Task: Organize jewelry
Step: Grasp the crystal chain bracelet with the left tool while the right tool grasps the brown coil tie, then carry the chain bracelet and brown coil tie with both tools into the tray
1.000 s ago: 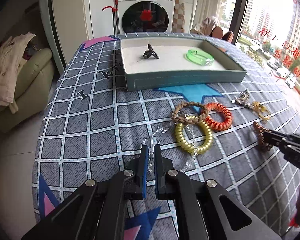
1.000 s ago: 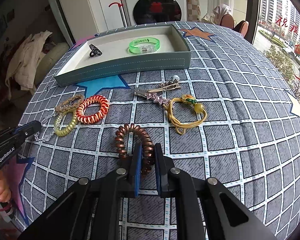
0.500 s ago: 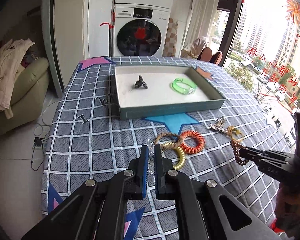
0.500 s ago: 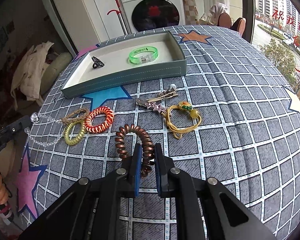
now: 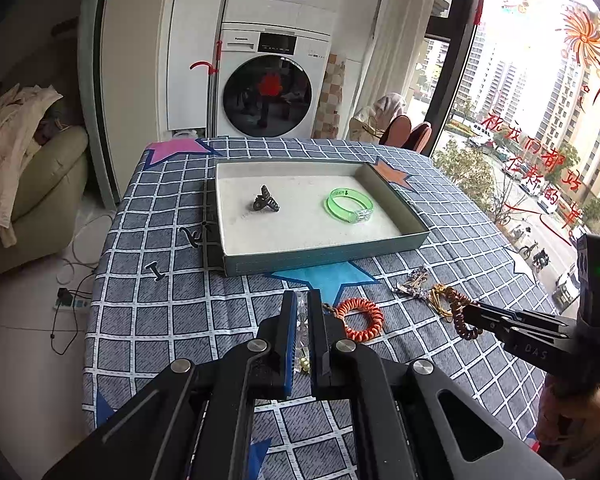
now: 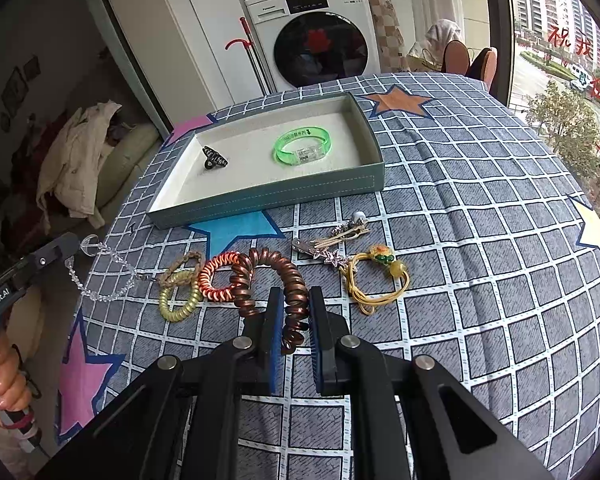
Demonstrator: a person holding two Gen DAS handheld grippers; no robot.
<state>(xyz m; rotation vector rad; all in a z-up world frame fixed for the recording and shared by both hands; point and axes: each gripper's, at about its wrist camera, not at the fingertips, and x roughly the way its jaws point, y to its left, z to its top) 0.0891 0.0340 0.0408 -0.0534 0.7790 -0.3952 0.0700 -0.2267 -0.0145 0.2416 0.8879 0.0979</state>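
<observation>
My left gripper [image 5: 302,300] is shut on a clear bead bracelet [image 6: 108,276], lifted above the table; the strand hangs from its tip [image 6: 74,246] in the right wrist view. My right gripper [image 6: 294,300] is shut on a brown spiral hair tie [image 6: 276,280], also lifted; it shows in the left wrist view [image 5: 462,316]. A teal tray [image 5: 324,256] with a white floor holds a black claw clip [image 5: 265,200] and a green bangle [image 5: 350,205].
On the checked cloth lie an orange spiral tie [image 6: 218,276], a yellow spiral tie [image 6: 178,300], a braided band [image 6: 182,264], sparkly hair clips [image 6: 332,240] and a yellow cord bracelet [image 6: 376,280]. A sofa with clothes [image 5: 16,184] stands left; a washing machine [image 5: 274,88] behind.
Both grippers have risen and pulled back from the table. The bead bracelet has come off the cloth in my left gripper, and the brown hair tie has lifted in my right gripper.
</observation>
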